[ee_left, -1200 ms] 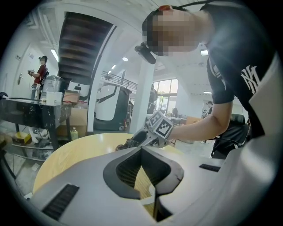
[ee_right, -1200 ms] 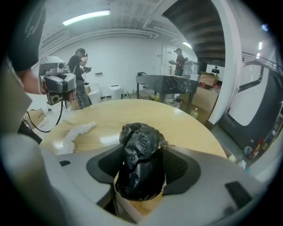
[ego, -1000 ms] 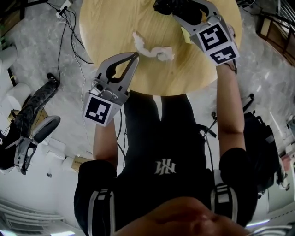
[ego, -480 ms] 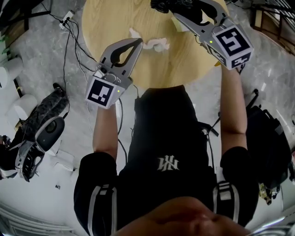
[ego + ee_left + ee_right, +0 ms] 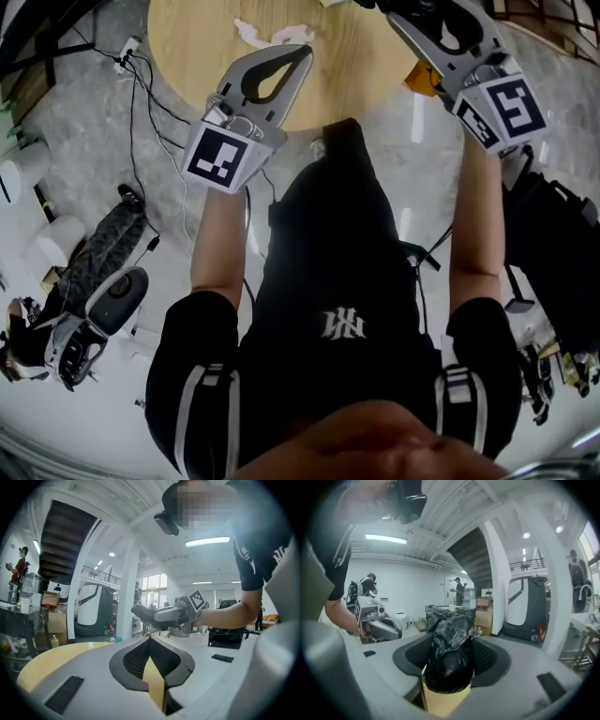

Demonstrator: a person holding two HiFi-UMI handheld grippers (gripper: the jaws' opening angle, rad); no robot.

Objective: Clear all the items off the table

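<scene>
Grey mottled floor (image 5: 66,103), white column (image 5: 499,583)

counter (image 5: 187,47): far side cut off beyond jaws | black bag (image 5: 449,656): lower end hidden between right jaws | white scrap (image 5: 267,36) ahead of left jaws: too small to identify

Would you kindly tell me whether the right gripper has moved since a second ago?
Yes. The right gripper, shut on a black bag, has drawn back toward the person: its marker cube, earlier over the table, is now past its edge.
</scene>
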